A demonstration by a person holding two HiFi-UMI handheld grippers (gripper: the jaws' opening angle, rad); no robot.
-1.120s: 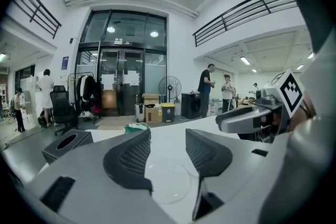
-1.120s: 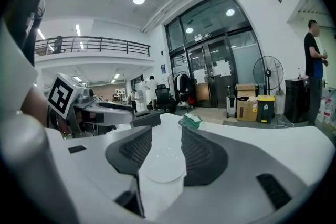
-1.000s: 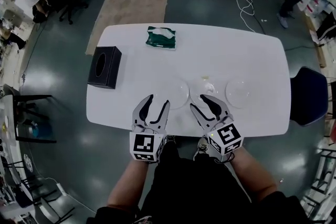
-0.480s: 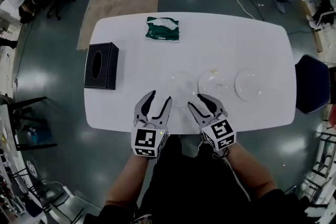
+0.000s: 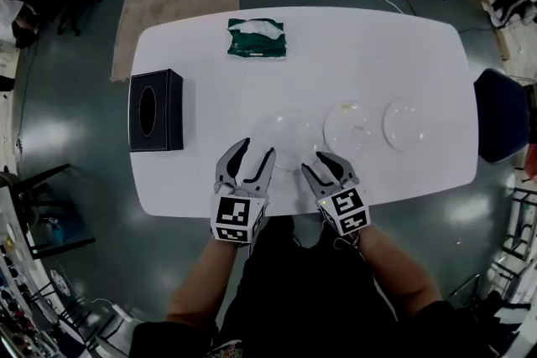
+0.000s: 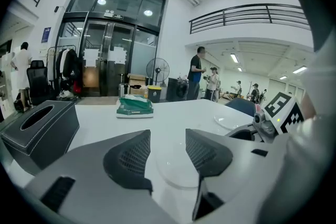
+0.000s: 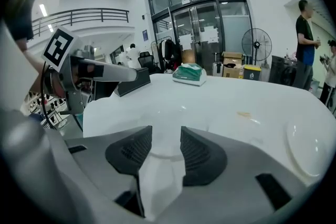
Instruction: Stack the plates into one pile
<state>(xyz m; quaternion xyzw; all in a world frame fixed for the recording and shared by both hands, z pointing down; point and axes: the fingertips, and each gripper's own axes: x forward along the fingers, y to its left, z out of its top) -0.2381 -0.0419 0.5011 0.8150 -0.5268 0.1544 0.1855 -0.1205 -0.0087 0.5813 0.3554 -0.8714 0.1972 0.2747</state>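
Three pale, see-through plates lie in a row on the white table point(image 5: 377, 46): a left plate point(image 5: 289, 138), a middle plate point(image 5: 355, 128) with a yellowish speck, and a right plate point(image 5: 409, 124). My left gripper point(image 5: 256, 157) is open at the left plate's near-left rim. That plate point(image 6: 176, 168) lies just ahead of its jaws. The open right gripper point(image 5: 321, 166) is at the same plate's near-right rim, and the plate point(image 7: 163, 120) shows beyond its jaws. Neither gripper holds anything.
A black tissue box point(image 5: 153, 110) stands at the table's left side. A green wipes pack point(image 5: 257, 38) lies at the far edge. A dark chair point(image 5: 502, 126) is at the right end. People stand in the background of the gripper views.
Both grippers have crept forward from the table's front edge to the left plate's near rim. The head view has shifted, so the table sits higher in frame. Jaws stay open.
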